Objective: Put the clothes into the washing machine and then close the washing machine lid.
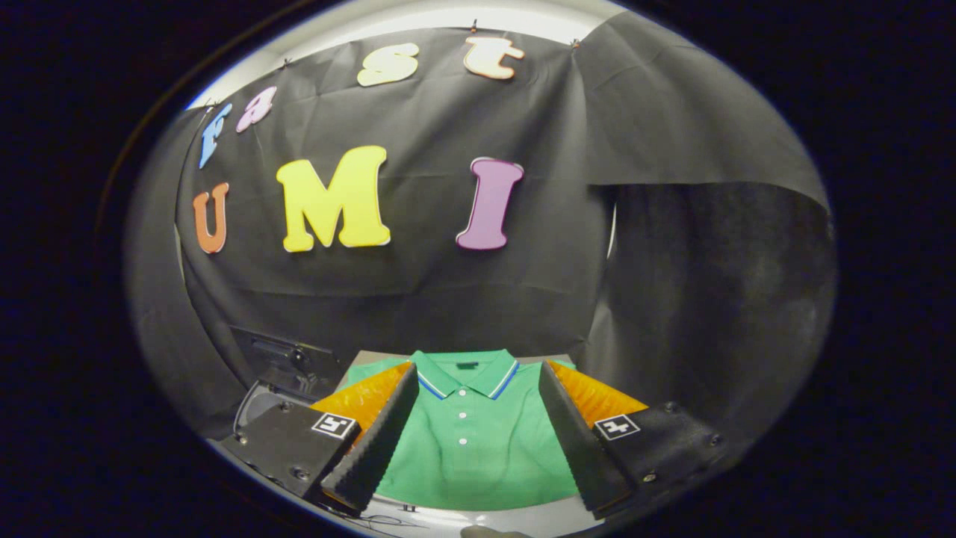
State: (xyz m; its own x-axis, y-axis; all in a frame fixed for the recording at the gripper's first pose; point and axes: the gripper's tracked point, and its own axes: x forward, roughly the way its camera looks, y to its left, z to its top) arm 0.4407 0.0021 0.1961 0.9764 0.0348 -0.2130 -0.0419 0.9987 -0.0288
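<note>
- My gripper [478, 426] sits at the bottom centre of the frame with its fingers spread wide, nothing pressed between them.
- I see the green polo shirt [474, 441] lying flat on a light table [523, 519], in the gap between the two fingers and reaching a little beyond their tips; neither finger appears to touch it.
- Its collar, trimmed white and blue, points toward the black cloth wall [448, 299], with three white buttons running down the placket.
- At the lower left, just beyond my left finger, I make out the washing machine [280, 373], a dark unit with its lid raised.
</note>
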